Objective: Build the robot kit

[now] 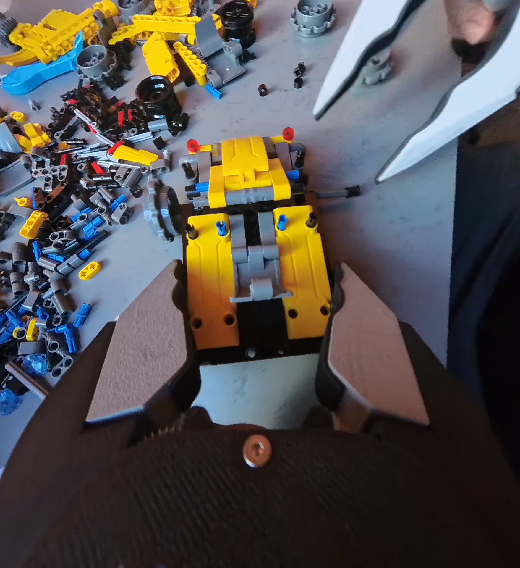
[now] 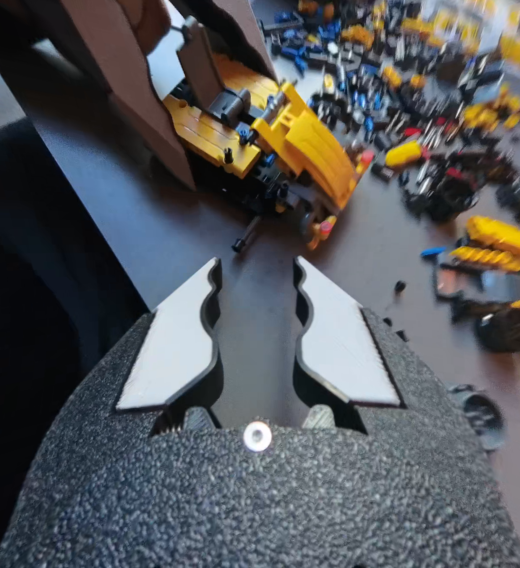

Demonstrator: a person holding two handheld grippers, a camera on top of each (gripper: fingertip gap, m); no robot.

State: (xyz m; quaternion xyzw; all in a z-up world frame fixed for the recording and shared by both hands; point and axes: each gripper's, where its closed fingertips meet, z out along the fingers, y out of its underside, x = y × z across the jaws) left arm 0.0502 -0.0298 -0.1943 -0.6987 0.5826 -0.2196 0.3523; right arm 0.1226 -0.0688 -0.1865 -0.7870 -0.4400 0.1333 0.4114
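**Left gripper clamped on the model; right gripper empty**

Left wrist view: my left gripper [image 1: 257,295], brown-fingered, is clamped on the rear of a yellow, grey and black brick model [image 1: 254,246], one finger against each long side. I see the model resting on the grey table [image 1: 390,246], nose pointing away, with two red studs at its far corners. A thin axle [image 1: 338,193] projects from its right side. A grey wheel hub [image 1: 160,212] stands just beside its left flank. Loose parts [image 1: 52,230], blue, black, grey and yellow, cover the table to the left. My right gripper [image 1: 347,144], white-fingered, hangs at upper right, fingers spread, clear of the model.

Right wrist view: my right gripper [image 2: 257,267] is released and holds nothing; bare table [image 2: 160,221] shows between its fingers. Ahead lies the axle [image 2: 246,235], near the fingertips but apart from them. Beyond, the left gripper [image 2: 148,123] grips the model [image 2: 298,144]. Loose parts [image 2: 436,107] to the right are blurred.
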